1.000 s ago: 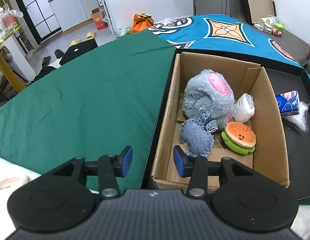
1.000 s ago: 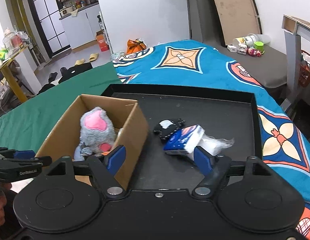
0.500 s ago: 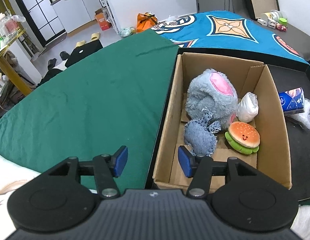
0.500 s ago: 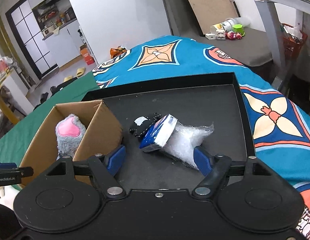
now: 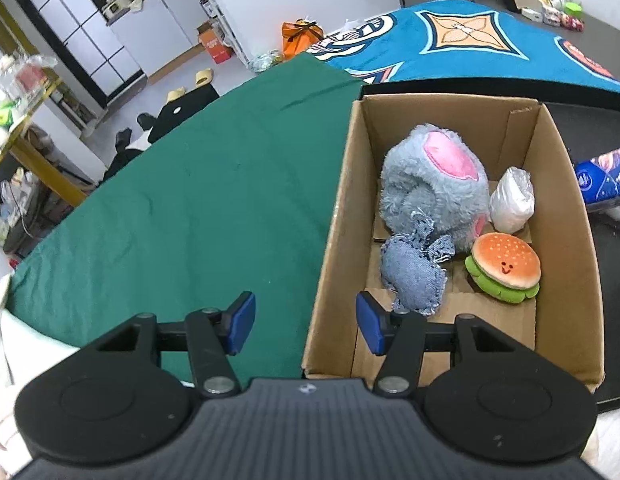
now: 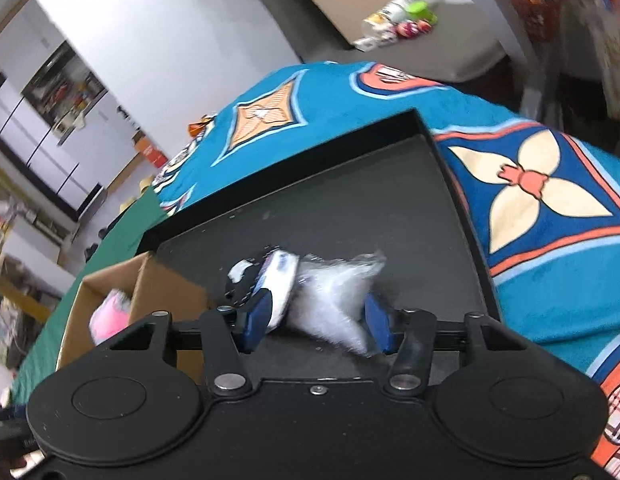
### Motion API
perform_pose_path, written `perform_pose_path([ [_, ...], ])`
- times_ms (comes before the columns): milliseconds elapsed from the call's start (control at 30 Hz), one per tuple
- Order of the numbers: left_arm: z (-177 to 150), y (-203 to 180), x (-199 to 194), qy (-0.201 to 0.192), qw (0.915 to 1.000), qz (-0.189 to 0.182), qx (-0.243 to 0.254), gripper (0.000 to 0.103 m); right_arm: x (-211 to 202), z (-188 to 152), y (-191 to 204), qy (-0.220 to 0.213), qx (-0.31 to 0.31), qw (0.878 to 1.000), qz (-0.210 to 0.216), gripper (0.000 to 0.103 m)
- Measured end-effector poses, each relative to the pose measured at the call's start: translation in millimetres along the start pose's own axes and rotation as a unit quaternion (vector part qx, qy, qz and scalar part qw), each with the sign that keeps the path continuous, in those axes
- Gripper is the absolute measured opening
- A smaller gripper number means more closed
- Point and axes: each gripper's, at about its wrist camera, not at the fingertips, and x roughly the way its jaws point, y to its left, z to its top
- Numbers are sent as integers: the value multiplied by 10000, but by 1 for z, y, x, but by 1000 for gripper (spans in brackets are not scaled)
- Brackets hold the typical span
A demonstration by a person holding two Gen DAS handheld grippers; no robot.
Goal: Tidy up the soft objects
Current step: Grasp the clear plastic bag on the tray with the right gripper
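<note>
Dropping and rolling toward the tray [image 6: 462, 200], the right gripper [image 6: 316, 320] is closing around the light, crinkly, slippery bag [image 6: 334, 300], best pinched mid-bulk, while the left gripper [image 5: 306, 322] is hanging apart, empty.

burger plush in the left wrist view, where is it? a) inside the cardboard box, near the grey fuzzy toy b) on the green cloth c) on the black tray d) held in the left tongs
a: the burger plush lies on the floor of the cardboard box, just below the grey fuzzy toy and beside the denim pouch.
</note>
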Motion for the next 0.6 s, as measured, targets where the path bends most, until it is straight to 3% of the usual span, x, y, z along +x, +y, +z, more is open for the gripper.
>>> perform_pose_path([
  [367, 2, -16, 2, -1, 9992, 314, 266, 54, 22, 4, -16, 264, 437, 9985, 187, 50],
  [600, 3, -24, 3, 58, 9983, 351, 467, 54, 40, -4, -21, 692, 544, 9958, 269, 29],
])
